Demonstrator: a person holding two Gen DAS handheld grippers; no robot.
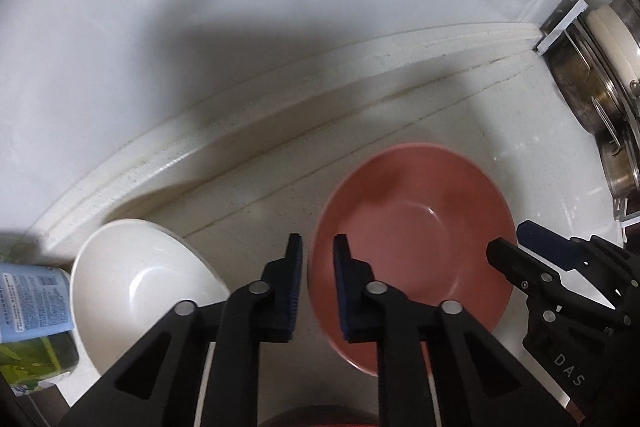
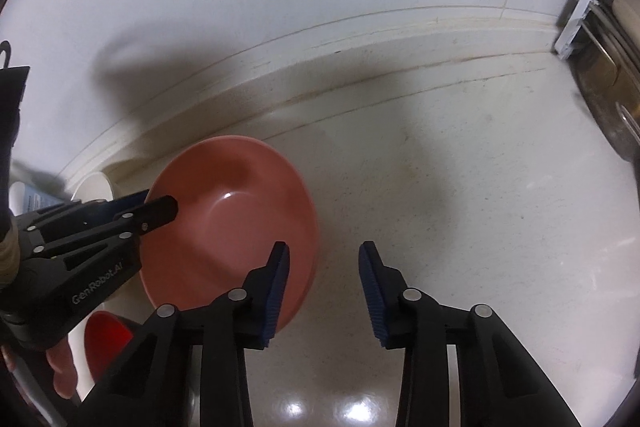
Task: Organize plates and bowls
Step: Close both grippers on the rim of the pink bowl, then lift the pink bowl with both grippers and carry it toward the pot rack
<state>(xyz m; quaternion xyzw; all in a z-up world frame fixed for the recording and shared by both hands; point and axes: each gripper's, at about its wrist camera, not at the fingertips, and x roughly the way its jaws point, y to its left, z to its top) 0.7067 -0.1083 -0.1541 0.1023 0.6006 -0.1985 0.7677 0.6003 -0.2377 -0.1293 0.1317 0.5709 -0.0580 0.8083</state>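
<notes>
The pink bowl (image 1: 412,255) sits on the white bench (image 2: 460,167), with the white bowl (image 1: 140,283) just beside it on the left. The left gripper (image 1: 318,247) has its fingers a little apart over the pink bowl's left rim, holding nothing. The right gripper (image 2: 324,259) has its fingers wide, one over the bowl's right rim, also holding nothing.

The bowl looks smooth, so it could slip from a weak pinch. It could also bump the white bowl or the bottle (image 1: 32,303). There is lots of open bench to the right, before the pots (image 1: 600,75).
</notes>
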